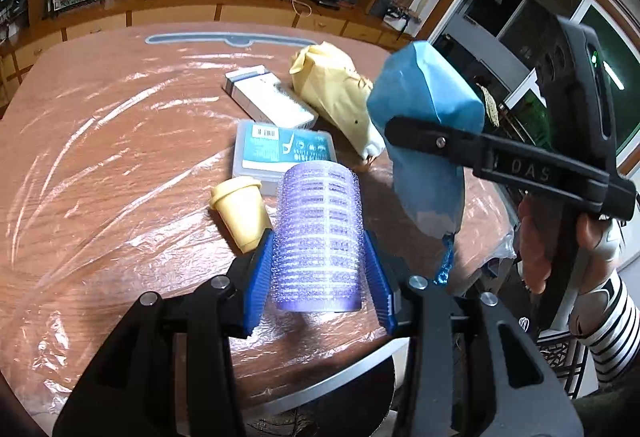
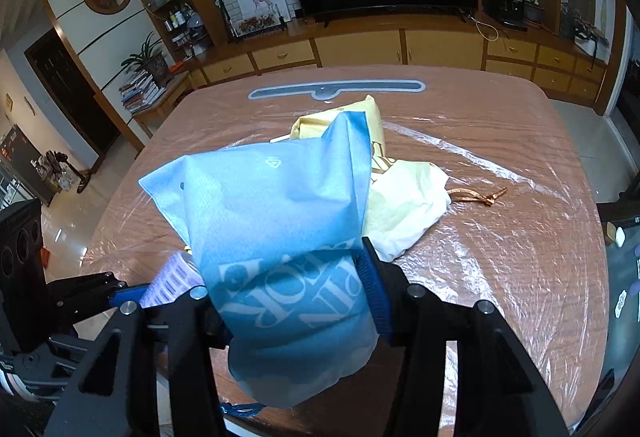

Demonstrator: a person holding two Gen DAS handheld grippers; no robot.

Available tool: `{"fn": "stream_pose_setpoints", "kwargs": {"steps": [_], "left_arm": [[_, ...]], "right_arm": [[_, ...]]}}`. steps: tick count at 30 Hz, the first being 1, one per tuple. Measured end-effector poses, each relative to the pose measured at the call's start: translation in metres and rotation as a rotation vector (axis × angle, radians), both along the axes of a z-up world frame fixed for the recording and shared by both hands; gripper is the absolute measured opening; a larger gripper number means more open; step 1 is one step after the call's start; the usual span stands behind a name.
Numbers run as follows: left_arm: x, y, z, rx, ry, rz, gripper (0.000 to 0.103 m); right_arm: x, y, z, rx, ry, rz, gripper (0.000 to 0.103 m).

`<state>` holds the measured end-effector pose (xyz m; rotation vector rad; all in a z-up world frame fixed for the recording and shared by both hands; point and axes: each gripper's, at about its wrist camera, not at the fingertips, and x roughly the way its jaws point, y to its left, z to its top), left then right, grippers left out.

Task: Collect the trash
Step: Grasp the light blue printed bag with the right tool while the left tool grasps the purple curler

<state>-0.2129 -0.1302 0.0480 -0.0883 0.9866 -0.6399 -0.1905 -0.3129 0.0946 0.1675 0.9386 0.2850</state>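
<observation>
The purple hair roller [image 1: 318, 237] sits between the blue pads of the left tongs [image 1: 320, 265], which are closed on its sides and hold it upright just above the near edge of the surface [image 1: 100, 157]. At about two o'clock from it, the blue drawstring bag [image 1: 424, 141] hangs in the air, pinched by the right tongs [image 2: 296, 301]; in the right wrist view the bag fills the gap between those pads, which press in on the fabric from both sides. Whether the bag's mouth is open toward the roller cannot be told.

Still lying on the surface: a small yellow cup [image 1: 240, 213] on its side at ten o'clock of the roller and just beside it, a teal flat case [image 1: 280, 153] at twelve o'clock, a white box [image 1: 268, 97] beyond that, and a crumpled yellow paper bag [image 1: 336, 93] at one o'clock. A thin brown cord [image 2: 476, 195] lies at the right of the paper bag in the right wrist view.

As a judgement, the collecting is at an early stage: one item is lifted and looks bound for the blue bag, while at least four others remain untouched on the plastic-wrapped surface.
</observation>
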Motion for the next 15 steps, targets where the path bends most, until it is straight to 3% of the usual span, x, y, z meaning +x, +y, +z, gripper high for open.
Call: {"fn": "stream_pose_setpoints", "kwargs": {"steps": [8,15], "left_arm": [[-0.003,0.01,0.006,0.01,-0.022,0.019,0.045],[-0.004,0.019,0.005,0.025,-0.021,0.039,0.045]], "right_arm": [[-0.02,0.001,0.01,0.02,-0.016,-0.008,0.05],[-0.033,0.004,0.003,0.068,0.025,-0.015,0.05]]}}
